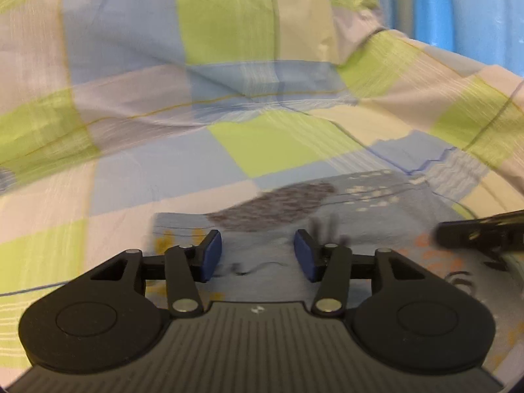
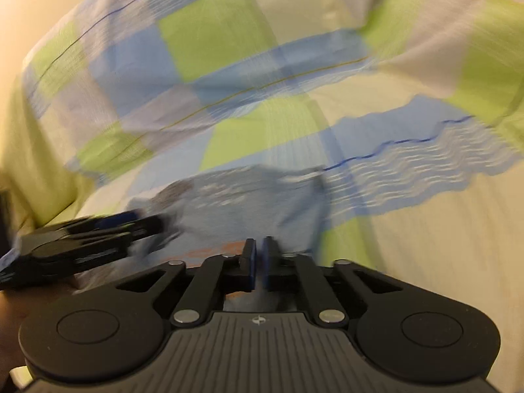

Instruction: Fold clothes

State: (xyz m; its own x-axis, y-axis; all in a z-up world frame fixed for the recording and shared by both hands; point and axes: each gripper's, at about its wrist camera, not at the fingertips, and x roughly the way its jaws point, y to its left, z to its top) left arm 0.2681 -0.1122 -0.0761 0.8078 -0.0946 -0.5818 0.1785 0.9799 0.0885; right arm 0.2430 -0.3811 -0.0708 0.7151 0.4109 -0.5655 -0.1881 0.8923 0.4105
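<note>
Left claw [image 1: 257,255]: released, garment [image 1: 268,249] beneath.
Right claw [image 2: 258,263]: clenched on its hem.
Tip: pull taut, crease flat.

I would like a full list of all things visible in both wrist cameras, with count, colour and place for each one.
checked sheet: one, green, blue and cream squares, spread under everything and filling most of both views.
printed garment: one, light blue with a dark patch and orange marks, lying on the sheet right in front of both grippers.
blue surface: one, bright blue, top right corner of the left view; too blurred to identify.
left gripper: one, black with blue pads, jaws apart above the garment.
right gripper: one, black with blue pads, jaws nearly together with light blue cloth showing between them.
</note>
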